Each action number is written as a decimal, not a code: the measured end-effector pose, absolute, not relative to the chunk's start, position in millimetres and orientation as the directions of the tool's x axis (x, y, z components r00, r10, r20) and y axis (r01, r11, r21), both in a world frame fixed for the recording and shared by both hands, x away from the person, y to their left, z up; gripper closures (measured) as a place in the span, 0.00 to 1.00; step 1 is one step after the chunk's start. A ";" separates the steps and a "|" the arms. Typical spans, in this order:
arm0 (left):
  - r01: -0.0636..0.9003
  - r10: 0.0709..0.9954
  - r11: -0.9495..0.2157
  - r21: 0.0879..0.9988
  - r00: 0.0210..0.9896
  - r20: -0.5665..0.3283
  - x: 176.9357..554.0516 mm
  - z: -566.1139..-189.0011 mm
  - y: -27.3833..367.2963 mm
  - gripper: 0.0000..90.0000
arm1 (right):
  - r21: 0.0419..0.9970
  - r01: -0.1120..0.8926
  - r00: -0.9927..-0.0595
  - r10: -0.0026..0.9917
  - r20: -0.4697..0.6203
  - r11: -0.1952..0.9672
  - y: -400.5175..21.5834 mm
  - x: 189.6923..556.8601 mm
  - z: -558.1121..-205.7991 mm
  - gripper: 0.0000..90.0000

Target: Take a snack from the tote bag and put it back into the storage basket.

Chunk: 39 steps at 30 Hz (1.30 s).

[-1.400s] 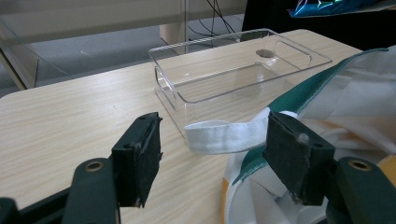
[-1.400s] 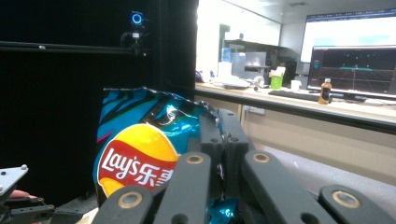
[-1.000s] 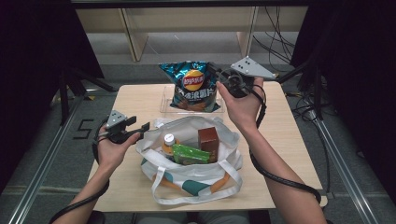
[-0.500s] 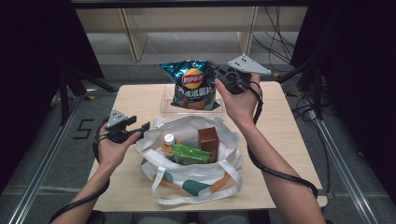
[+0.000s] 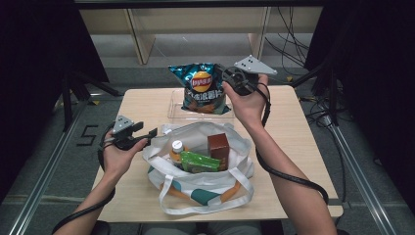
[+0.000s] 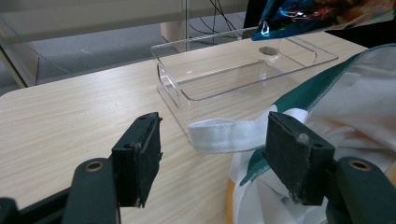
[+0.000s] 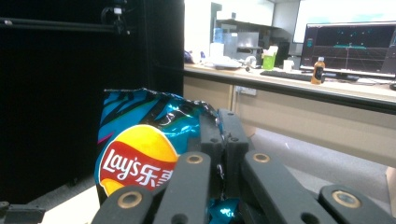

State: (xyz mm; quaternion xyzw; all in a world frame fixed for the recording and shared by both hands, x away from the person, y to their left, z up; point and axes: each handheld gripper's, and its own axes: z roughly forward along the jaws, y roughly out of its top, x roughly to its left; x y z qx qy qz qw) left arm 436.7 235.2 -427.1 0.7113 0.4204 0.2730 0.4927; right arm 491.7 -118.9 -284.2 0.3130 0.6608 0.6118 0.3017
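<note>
Nearest, at 6 o'clock on the pale wooden surface (image 5: pixel 293 147): white fabric tote bag with teal and orange patches (image 5: pixel 200 183), holding an orange-capped bottle (image 5: pixel 176 148), a green packet (image 5: pixel 199 161) and a brown carton (image 5: pixel 218 147). At 9 o'clock of the bag: left gripper (image 5: pixel 149 133), released, 2 black pads spread wide with a white strap loop (image 6: pixel 229 135) lying between them, untouched. Beyond, at 12 o'clock: clear plastic tray (image 6: pixel 243 70), resting on the surface. Farthest: blue crinkly Lay's crisp bag (image 5: pixel 203 88), raised upright over the tray, its top right edge pinched by the clenched right gripper (image 5: pixel 226 78).
</note>
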 end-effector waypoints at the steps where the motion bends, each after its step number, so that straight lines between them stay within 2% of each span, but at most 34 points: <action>1: 0.338 0.870 -0.159 0.928 0.492 -0.030 435.9 -427.0 234.8 0.39 | 0.997 0.046 -0.618 0.786 -0.018 0.059 -118.4 492.7 -284.7 1.00; 12: 0.345 0.874 -0.151 0.926 0.484 -0.038 436.0 -427.9 235.0 0.39 | 0.993 0.053 -0.616 0.786 -0.049 0.102 -112.1 505.3 -296.2 1.00; 39: 0.345 0.878 -0.158 0.925 0.478 -0.029 434.8 -428.1 236.6 0.39 | 0.993 0.097 -0.587 0.810 0.002 0.068 -112.9 530.3 -304.7 1.00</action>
